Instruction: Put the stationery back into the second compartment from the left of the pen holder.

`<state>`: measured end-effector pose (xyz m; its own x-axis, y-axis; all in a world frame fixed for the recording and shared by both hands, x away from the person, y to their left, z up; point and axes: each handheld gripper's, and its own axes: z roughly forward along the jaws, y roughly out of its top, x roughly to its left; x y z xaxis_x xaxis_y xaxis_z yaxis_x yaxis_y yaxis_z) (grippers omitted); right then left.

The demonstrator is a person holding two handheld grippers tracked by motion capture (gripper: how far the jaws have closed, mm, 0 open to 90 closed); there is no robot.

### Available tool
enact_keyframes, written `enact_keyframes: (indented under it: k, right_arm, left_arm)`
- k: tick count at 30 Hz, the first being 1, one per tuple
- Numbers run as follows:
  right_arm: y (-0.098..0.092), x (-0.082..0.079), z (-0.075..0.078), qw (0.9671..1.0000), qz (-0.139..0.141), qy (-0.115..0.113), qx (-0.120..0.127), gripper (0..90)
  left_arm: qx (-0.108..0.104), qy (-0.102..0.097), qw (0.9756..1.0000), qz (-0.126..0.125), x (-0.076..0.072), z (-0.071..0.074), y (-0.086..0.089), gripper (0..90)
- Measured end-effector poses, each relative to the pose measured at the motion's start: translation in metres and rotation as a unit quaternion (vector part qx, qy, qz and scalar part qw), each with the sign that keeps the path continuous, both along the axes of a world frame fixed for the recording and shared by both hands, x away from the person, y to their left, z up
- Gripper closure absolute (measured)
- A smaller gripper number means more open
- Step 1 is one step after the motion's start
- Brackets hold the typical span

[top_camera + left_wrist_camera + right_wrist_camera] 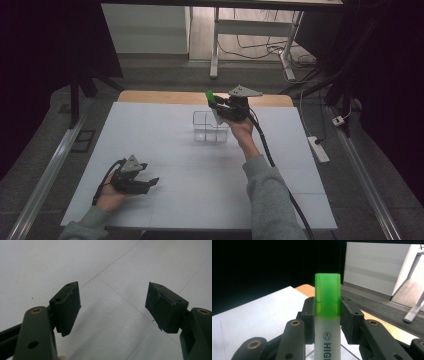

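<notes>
Right hand-held gripper (218,106) has the highlighter (212,102) pinched just below its green cap, jaws pressed tight on the barrel, holding it upright right above the clear organizer (210,126) at the far middle of the counter (165,150). So the pickup looks done; what's left, by my read, is lowering the pen into a compartment and letting go. The organizer's divided sections look empty from here, though clear walls make that hard to swear to. Left hand-held gripper (150,182) rests near the front edge, jaws spread wide, holding nothing.
</notes>
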<state>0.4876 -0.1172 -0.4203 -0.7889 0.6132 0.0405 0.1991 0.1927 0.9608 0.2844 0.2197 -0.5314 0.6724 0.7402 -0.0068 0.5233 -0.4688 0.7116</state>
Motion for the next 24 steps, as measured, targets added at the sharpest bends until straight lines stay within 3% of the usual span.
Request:
enact_keyframes:
  k: [9,20,24]
  right_arm:
    - [0.011,0.008,-0.007,0.9999,0.002,0.0,0.012,66.0]
    - [0.025,0.014,-0.017,1.0,-0.007,-0.002,0.001,65.2]
    - [0.023,0.013,-0.017,0.9997,-0.018,0.013,-0.01,55.9]
  left_arm:
    - [-0.003,0.001,1.0,0.0,0.001,-0.001,0.002,27.3]
    - [-0.005,0.004,1.0,0.002,0.001,-0.002,0.004,27.3]
    - [-0.005,0.003,1.0,0.0,0.001,-0.001,0.004,27.3]
